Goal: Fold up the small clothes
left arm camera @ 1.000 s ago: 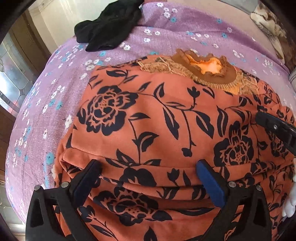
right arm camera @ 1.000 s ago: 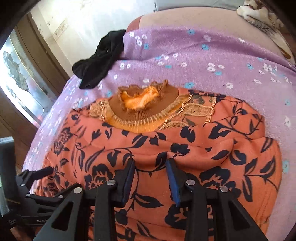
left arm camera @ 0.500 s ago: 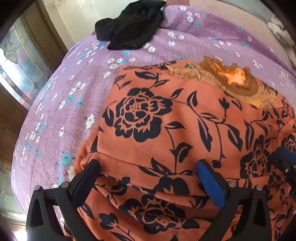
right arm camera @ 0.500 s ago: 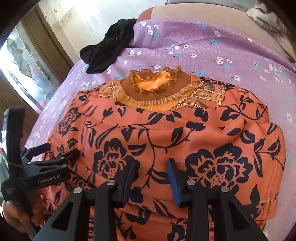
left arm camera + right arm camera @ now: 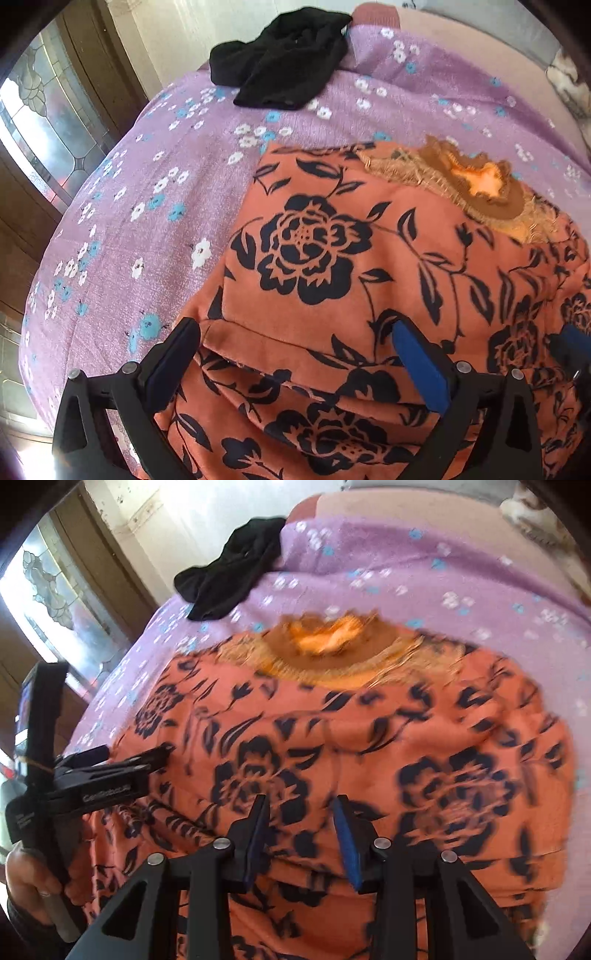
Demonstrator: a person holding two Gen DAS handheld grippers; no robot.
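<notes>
An orange garment printed with black flowers lies spread on the bed, its brown ruffled collar at the far end. A hemmed fold crosses it near me. My left gripper stands wide open over that fold, its left finger at the garment's left edge. Nothing is pinched. In the right wrist view the garment fills the middle, blurred. My right gripper hovers over it with a narrow gap between the pads, which do not press on the cloth. My left gripper shows at the left, side-on.
The bed has a purple flowered sheet. A crumpled black cloth lies at its far edge. A wooden door with patterned glass stands to the left. A hand holds the left gripper's handle.
My left gripper has slid left across the garment, from inside it to its left edge. The right gripper has drawn back over the cloth, so the large flowers now lie just beyond its fingertips.
</notes>
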